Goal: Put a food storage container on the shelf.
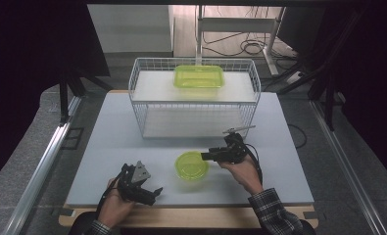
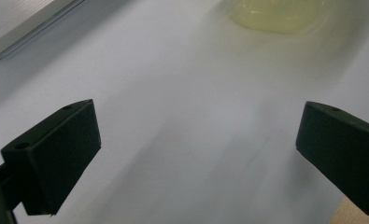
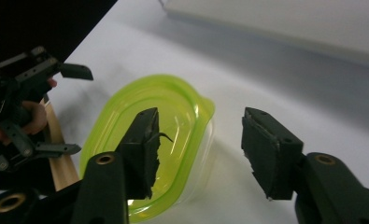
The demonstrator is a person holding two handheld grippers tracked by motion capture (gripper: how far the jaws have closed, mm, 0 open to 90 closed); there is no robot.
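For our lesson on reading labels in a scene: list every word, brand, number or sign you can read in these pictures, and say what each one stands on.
None can be read in any view.
Round green container: plain lid, no print visible.
Rectangular green container in the wire basket: no label visible.
Left gripper and right gripper: black parts, no markings legible.
White table: bare.

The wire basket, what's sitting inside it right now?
Inside the wire basket, a rectangular green container rests on the white upper shelf. The lower shelf beneath looks bare, though its back part is covered by the upper shelf.
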